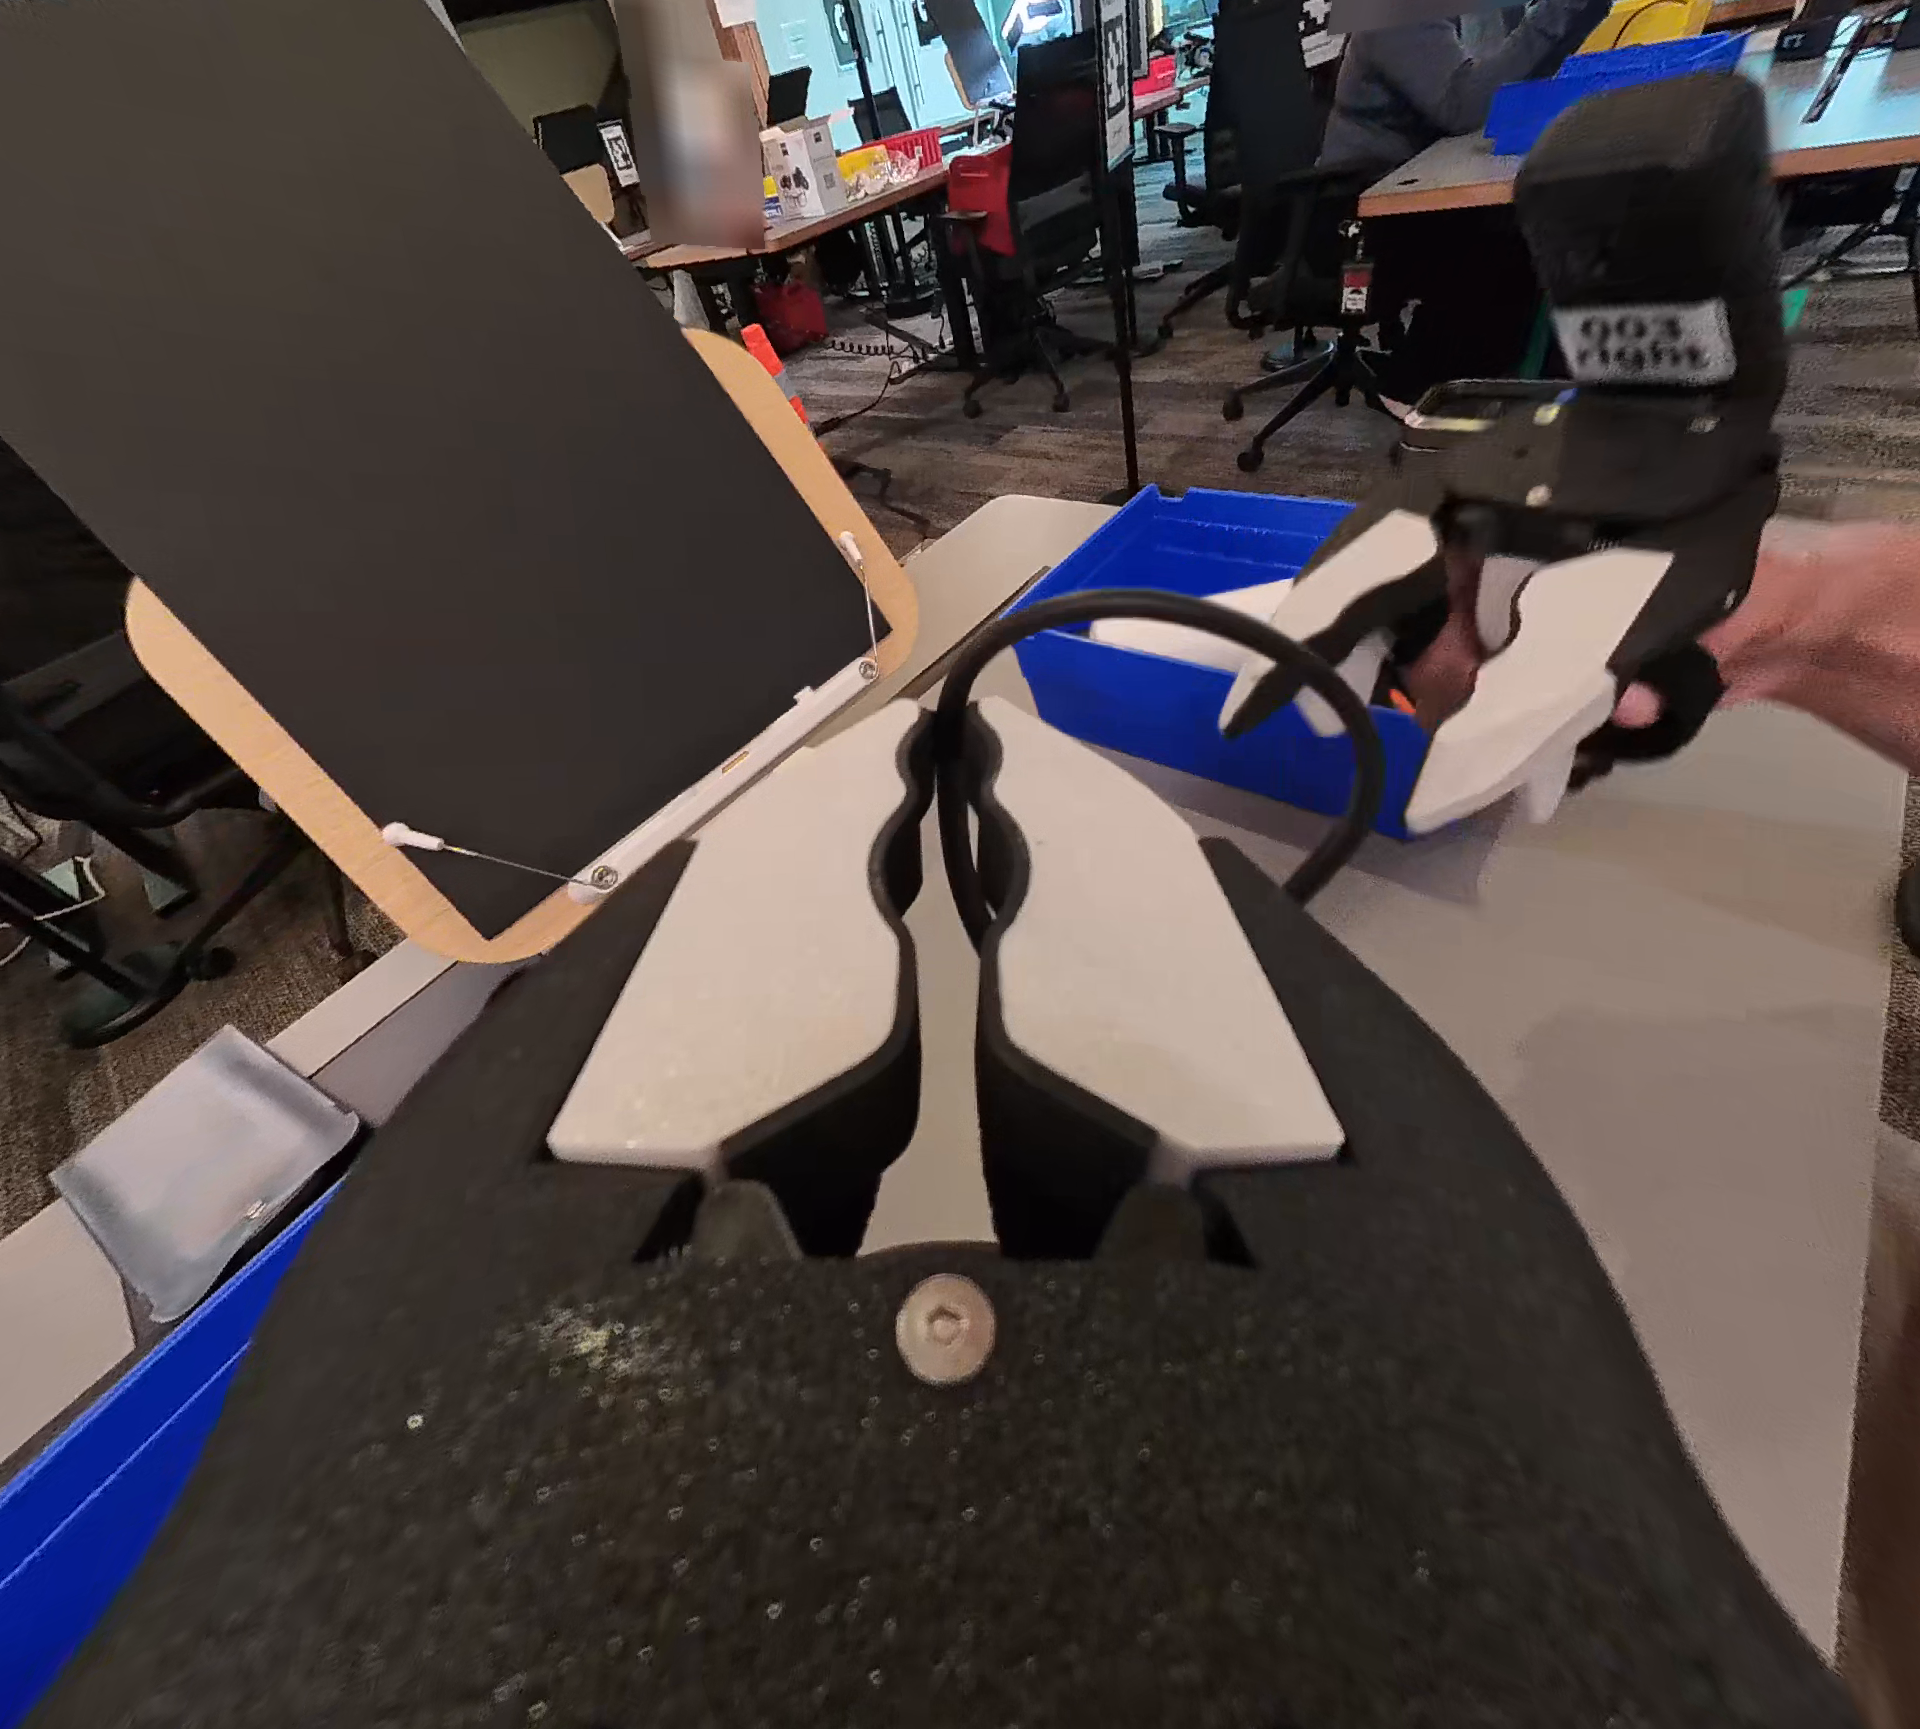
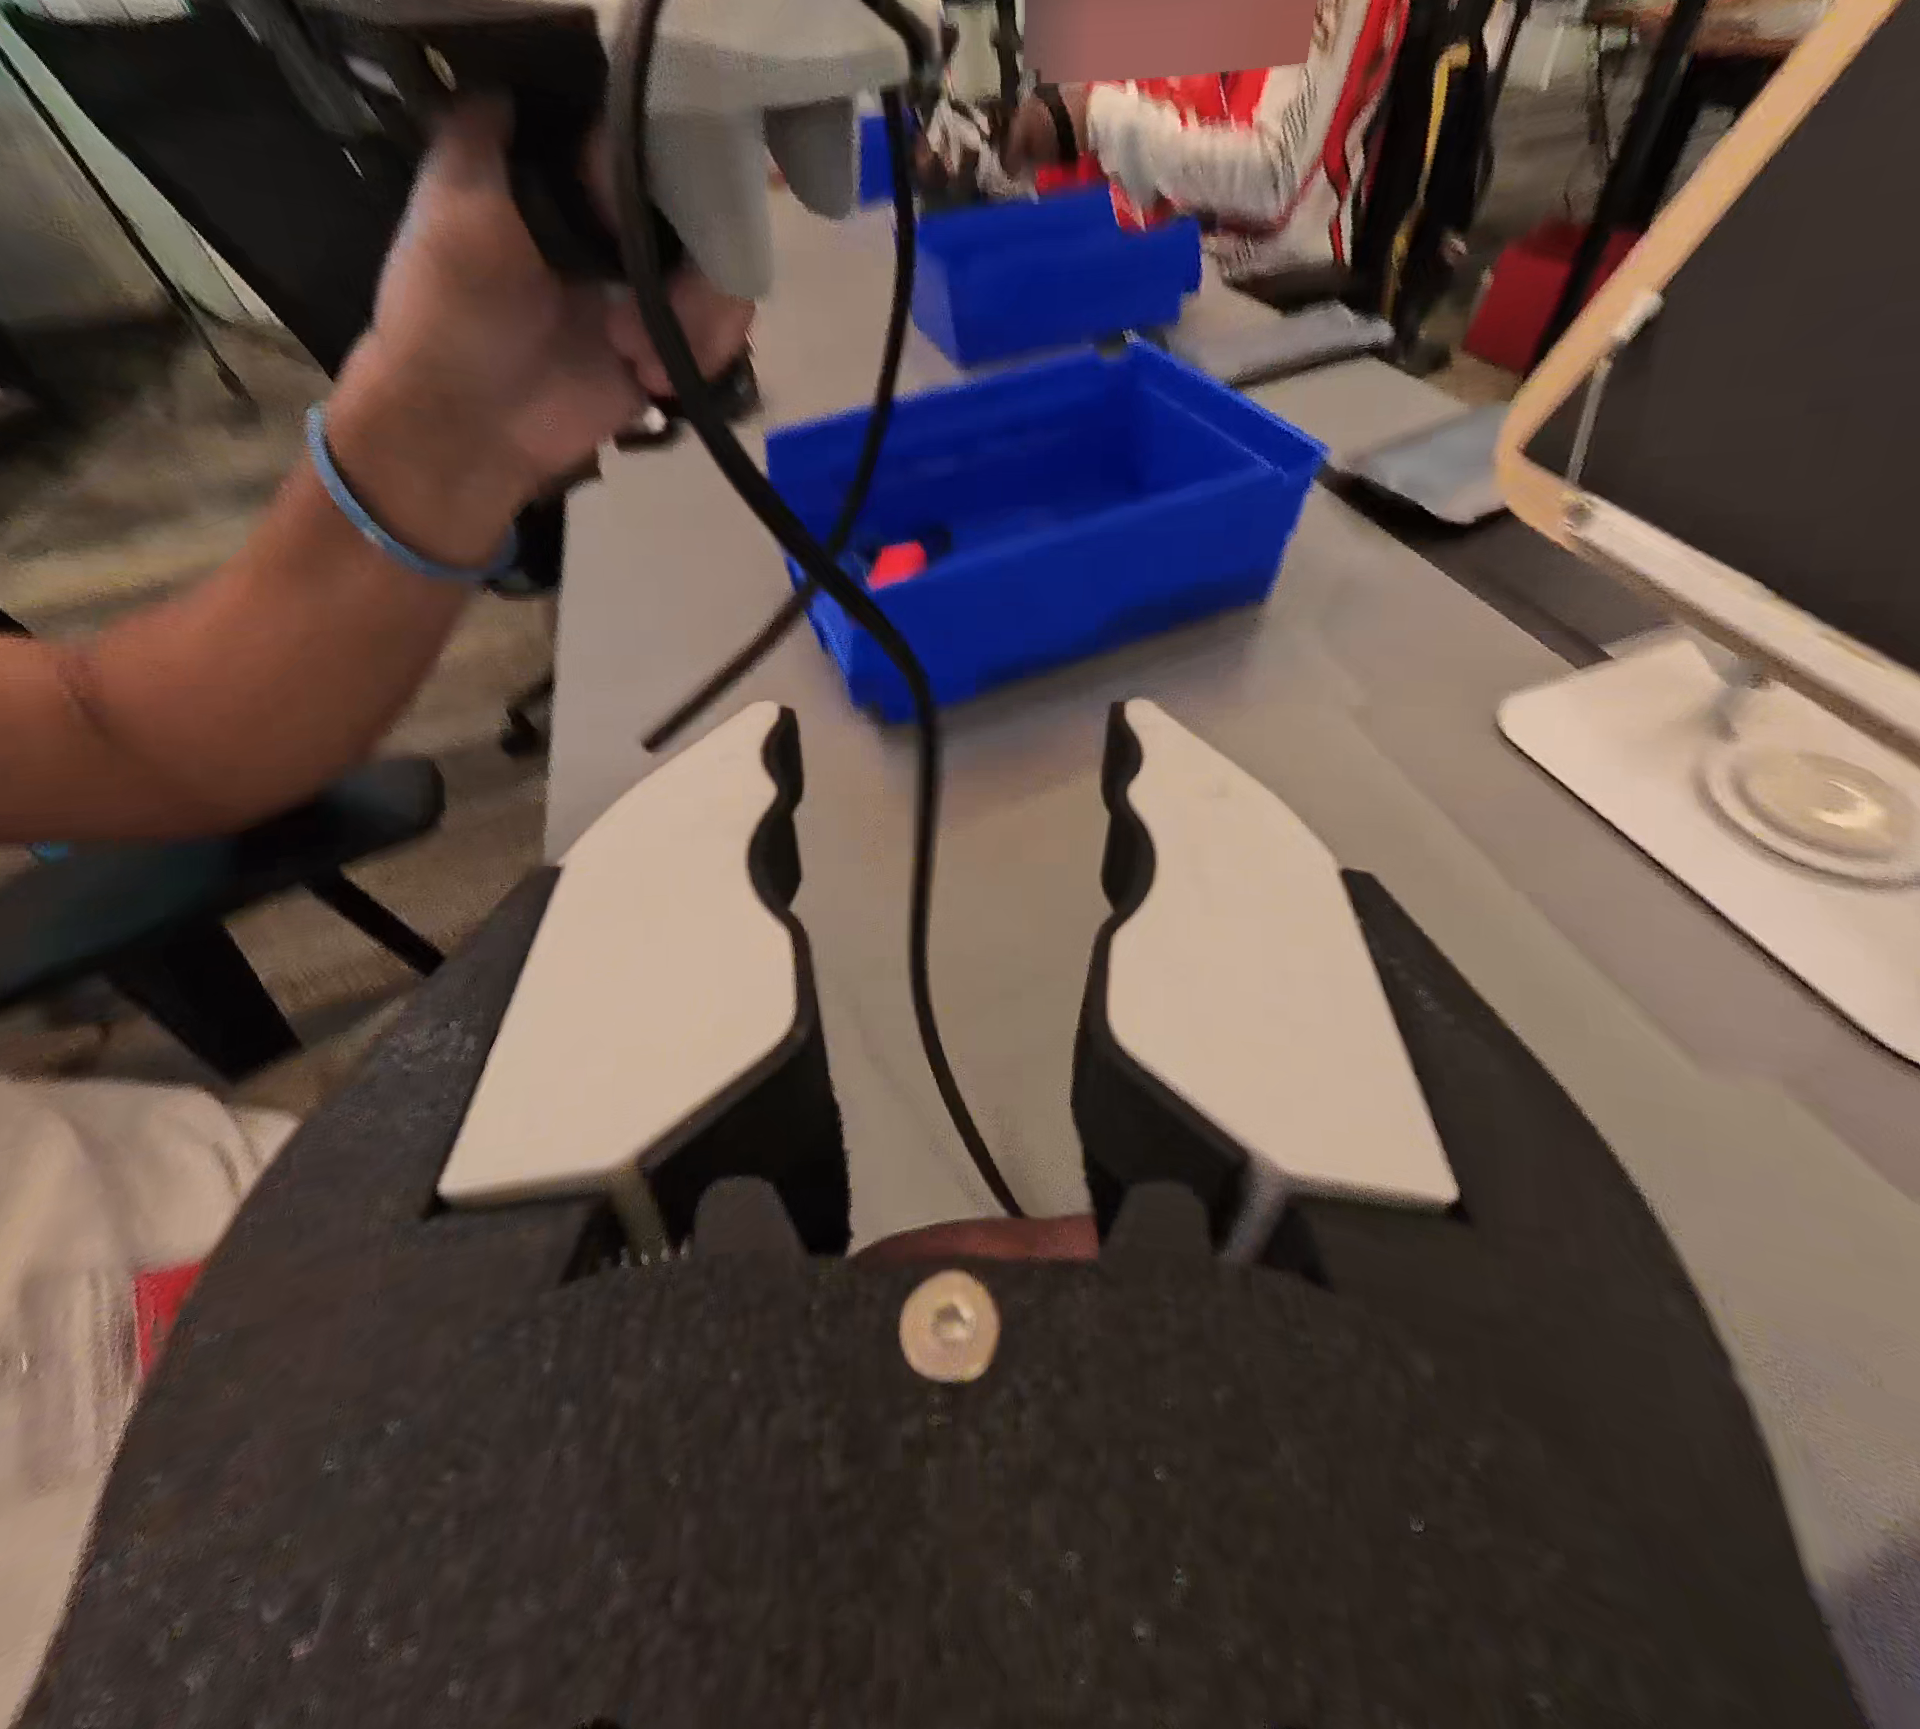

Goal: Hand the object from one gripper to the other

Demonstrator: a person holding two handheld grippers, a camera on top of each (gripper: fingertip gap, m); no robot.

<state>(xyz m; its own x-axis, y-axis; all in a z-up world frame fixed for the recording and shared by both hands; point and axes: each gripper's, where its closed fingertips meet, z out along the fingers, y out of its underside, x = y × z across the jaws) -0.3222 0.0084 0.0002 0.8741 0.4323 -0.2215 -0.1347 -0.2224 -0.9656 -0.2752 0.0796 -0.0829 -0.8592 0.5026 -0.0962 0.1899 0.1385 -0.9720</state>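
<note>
Left gripper (image 1: 948, 744) clamped on black cable (image 1: 1195, 614); right gripper (image 2: 951, 744) spread wide, cable dangling between. Light, floppy; pinch near held loop.

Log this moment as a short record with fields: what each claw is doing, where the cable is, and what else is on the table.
left claw: shut on the black cable
right claw: open, cable hanging between its fingers, not gripped
cable: loops up from left claw, ends hanging free
table: blue bin, red item inside
handover: not yet done
</note>
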